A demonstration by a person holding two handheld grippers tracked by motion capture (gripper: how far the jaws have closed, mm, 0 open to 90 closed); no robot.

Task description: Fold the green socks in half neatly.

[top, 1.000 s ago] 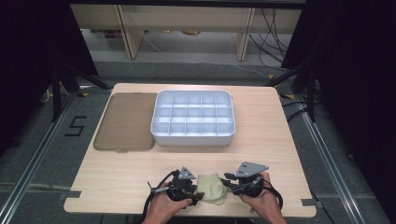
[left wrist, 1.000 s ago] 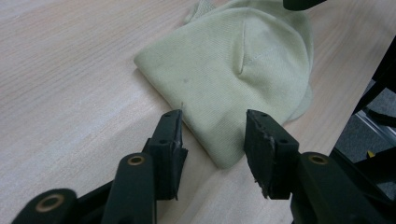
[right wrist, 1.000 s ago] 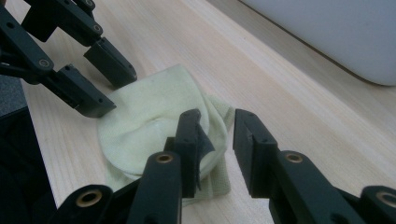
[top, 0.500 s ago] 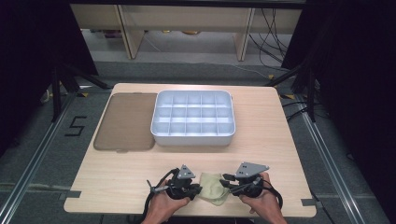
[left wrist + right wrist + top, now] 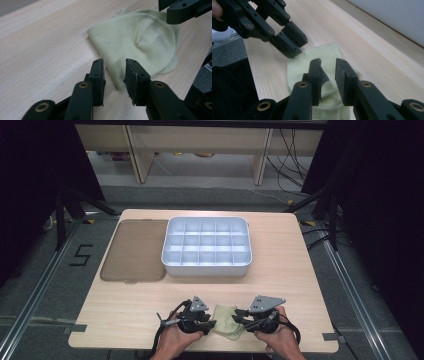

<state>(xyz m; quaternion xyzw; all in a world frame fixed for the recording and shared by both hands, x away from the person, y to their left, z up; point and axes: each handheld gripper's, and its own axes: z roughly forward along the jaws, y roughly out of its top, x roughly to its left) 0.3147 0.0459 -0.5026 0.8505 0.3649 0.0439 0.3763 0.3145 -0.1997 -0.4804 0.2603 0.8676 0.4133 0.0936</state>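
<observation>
Wooden table (image 5: 125, 310), near edge: two hand-held grippers meeting over one pale green cloth (image 5: 227, 320).

From my left gripper (image 5: 113, 73) I see its jaws parted, having just been opening, astride the cloth's near edge with no pad pressing it. My right gripper (image 5: 327, 72) stands slightly parted over the cloth's middle; I cannot tell whether fabric is pinched there. Its view alone shows the left jaw tips resting at the cloth's far edge. From the high view alone I log a white compartment tray (image 5: 206, 267) mid-table and a brown mat (image 5: 134, 250) beside it, both well apart from the cloth.
</observation>
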